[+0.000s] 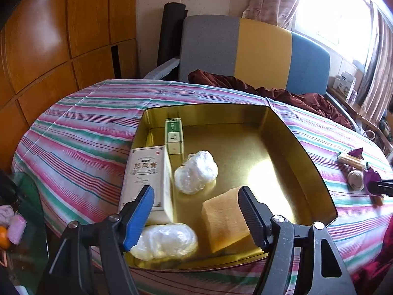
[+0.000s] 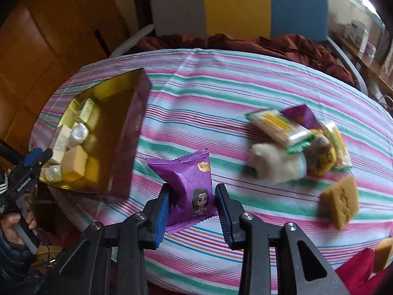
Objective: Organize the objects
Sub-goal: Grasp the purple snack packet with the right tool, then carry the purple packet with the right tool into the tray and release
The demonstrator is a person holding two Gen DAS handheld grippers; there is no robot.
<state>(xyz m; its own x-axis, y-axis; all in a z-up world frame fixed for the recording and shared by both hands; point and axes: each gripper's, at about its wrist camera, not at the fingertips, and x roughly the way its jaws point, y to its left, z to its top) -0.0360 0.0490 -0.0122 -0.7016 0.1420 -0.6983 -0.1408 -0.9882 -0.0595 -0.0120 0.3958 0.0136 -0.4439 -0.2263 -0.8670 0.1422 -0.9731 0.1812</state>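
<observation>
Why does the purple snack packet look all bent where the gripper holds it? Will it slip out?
The purple packet is probably soft and puffy: its foil creases where the right gripper pinches it. It likely weighs little, since it stands up from that one pinch. The shiny wrapper may be a bit slippery, though the ribbed pads should help hold it.

Window (image 1: 336, 12) glare upper right; right view motion-blurred; fisheye edges.

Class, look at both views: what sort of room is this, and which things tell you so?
Most likely a home living or dining room: a table under a striped cloth, an upholstered chair in grey, yellow and blue, and a curtained window.
</observation>
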